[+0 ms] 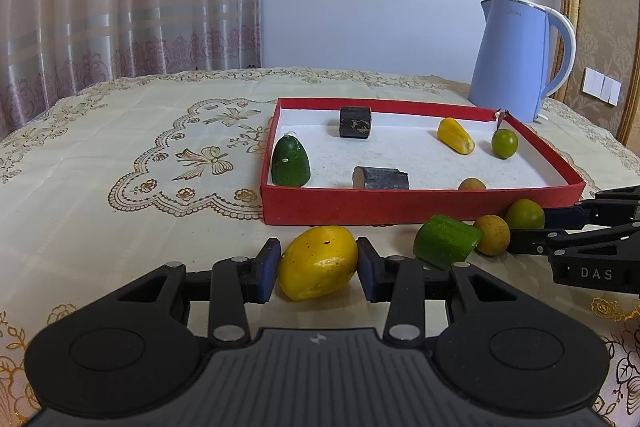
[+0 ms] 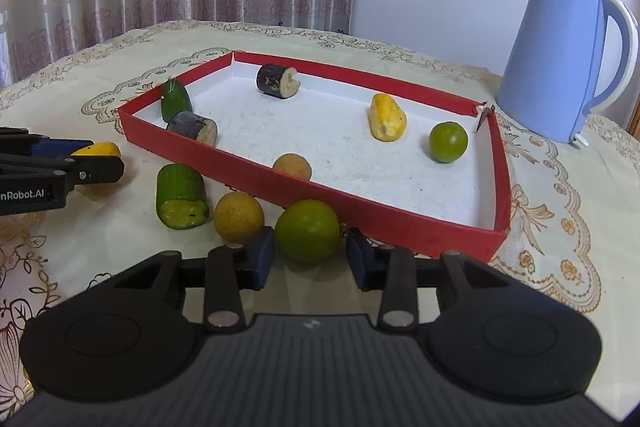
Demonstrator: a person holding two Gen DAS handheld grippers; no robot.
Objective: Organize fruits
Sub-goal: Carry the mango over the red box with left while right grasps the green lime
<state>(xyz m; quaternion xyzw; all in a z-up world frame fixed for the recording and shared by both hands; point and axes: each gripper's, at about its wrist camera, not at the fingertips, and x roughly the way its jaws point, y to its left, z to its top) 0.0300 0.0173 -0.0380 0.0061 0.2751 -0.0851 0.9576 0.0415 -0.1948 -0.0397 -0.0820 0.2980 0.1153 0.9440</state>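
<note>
Beside the worktop's red tray (image 1: 420, 205), your left gripper (image 1: 318, 263) pinches the yellow fruit (image 1: 318, 261) — tray straight ahead — while your right gripper (image 2: 310, 253) pinches the green fruit (image 2: 307, 230).

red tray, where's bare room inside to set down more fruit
The middle of the red tray floor is bare, between the dark log piece, the yellow piece and the tan ball. The near right corner below the green lime is free too. The left end is crowded.
</note>
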